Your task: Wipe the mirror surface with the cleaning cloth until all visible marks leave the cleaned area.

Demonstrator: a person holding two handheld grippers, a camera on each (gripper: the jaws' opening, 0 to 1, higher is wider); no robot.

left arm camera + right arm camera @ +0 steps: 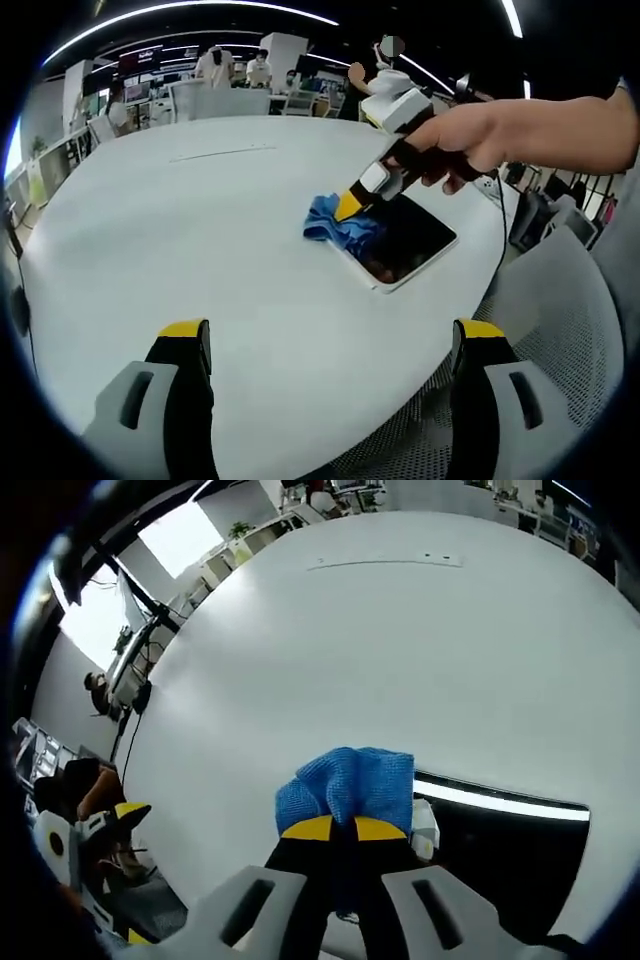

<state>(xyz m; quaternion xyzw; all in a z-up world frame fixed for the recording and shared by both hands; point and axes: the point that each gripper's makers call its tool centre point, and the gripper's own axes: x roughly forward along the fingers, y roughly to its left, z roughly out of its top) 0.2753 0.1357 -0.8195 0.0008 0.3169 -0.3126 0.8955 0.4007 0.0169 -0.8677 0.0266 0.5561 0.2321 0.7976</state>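
Holding the fluffy blue cleaning cloth (pixel 348 785) tight in our right gripper (pixel 343 829), we press it on the flat dark mirror's (pixel 500 855) edge (on the white round table (pixel 200 230)) — to rub. Our left gripper (pixel 330 350) waits wide apart — empty.

The mirror (pixel 405 243) is a flat rectangle with a white frame and lies face up near the edge of the white tabletop. Its glass looks dark. The blue cleaning cloth (pixel 348 783) is bunched and rests on one end of the mirror.
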